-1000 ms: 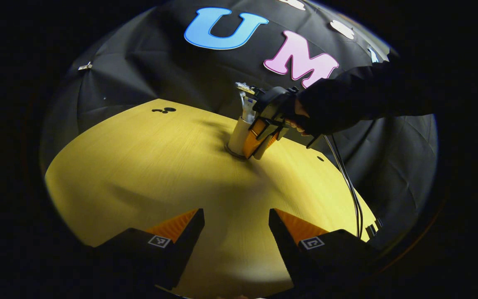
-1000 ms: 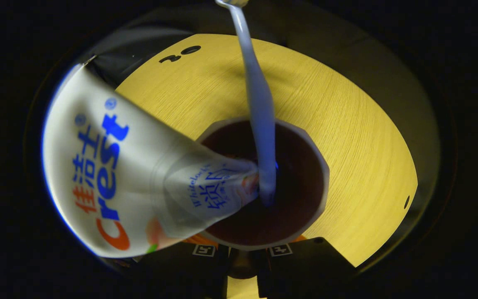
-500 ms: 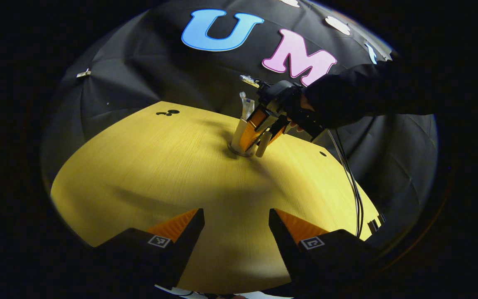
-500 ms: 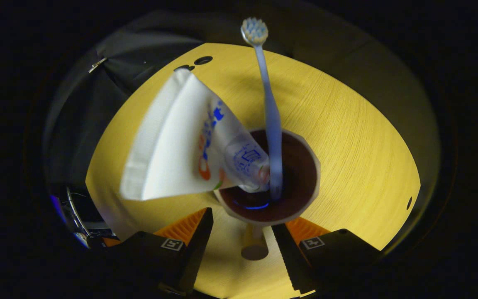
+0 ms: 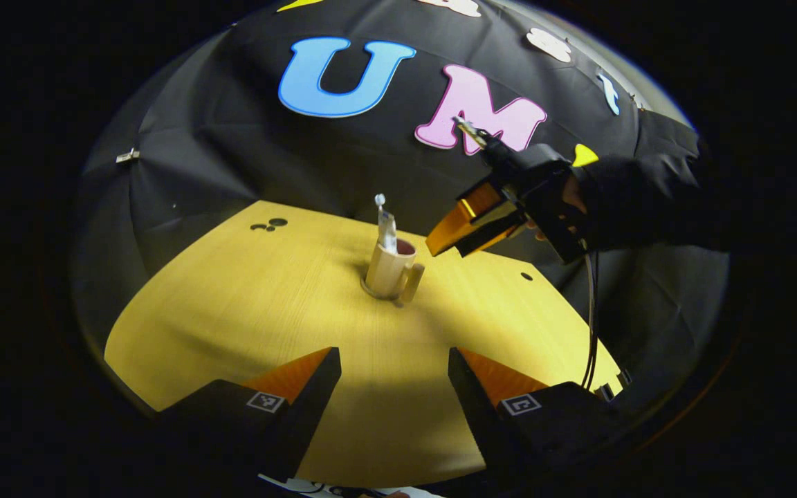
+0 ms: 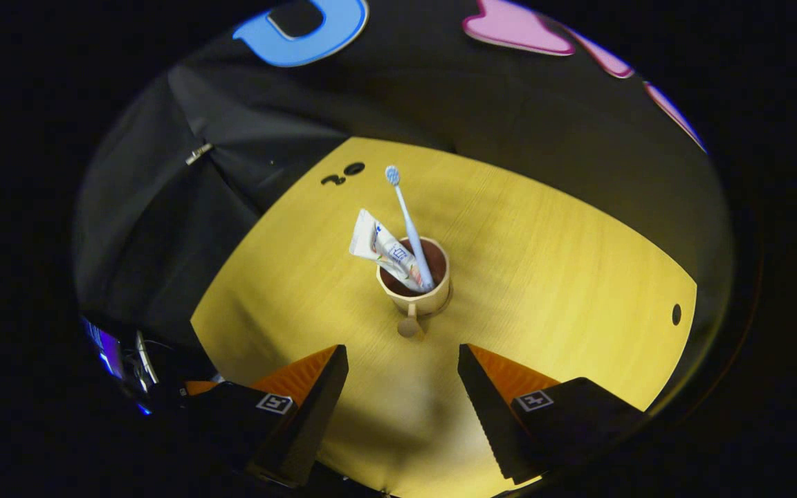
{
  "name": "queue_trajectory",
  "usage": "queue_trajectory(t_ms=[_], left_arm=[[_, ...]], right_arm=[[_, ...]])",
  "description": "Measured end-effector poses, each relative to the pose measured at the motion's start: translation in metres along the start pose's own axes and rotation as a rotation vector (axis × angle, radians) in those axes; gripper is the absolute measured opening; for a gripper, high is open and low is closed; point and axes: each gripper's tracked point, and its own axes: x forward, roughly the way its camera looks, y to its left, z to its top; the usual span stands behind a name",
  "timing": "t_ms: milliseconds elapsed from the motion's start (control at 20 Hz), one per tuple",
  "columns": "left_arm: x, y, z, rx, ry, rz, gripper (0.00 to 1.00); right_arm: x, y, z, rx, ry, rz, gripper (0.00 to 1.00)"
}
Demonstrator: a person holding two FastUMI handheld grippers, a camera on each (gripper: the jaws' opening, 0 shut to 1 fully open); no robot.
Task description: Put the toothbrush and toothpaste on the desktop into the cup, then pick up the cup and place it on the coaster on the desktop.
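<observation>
one cup [image 6: 418,290] stands on the yellow desk [image 6: 544,263], near its middle, with one toothbrush [image 6: 409,225] and one toothpaste [image 6: 383,250] tube inside it. in the right gripper view the brush leans a little, its long axis running up from the cup with the bristle head on top, pointing toward the far edge; the tube slants up and to the left, flat crimped end highest, cap end down in the cup and hidden. the cup handle faces the camera. in the left gripper view a thin dark ring shows under the cup's base, which looks like the coaster [image 5: 371,293], though it is hard to make out.

two tongs: the left tongs [image 5: 393,377] hang spread wide over bare desk, holding nothing. the right tongs [image 6: 402,377] are likewise wide apart and empty, lifted clear of the cup; in the left gripper view they hover up and to the right of it, held by a dark-sleeved hand [image 5: 564,207].
</observation>
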Motion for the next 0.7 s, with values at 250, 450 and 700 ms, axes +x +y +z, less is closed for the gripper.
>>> queue_trajectory(t_ms=[250, 450, 700], left_arm=[[0.002, -0.033, 0.053, 0.112, -0.068, 0.052, 0.97], [-0.001, -0.064, 0.101, 0.108, -0.166, 0.092, 0.97], [-0.03, -0.094, 0.162, 0.152, -0.295, 0.128, 0.97]], right_arm=[[-0.099, -0.026, 0.01, 0.044, -0.238, -0.003, 0.99], [-0.17, -0.058, 0.009, 0.027, -0.424, -0.05, 0.99], [-0.222, -0.068, 0.002, 0.02, -0.599, -0.12, 0.99]])
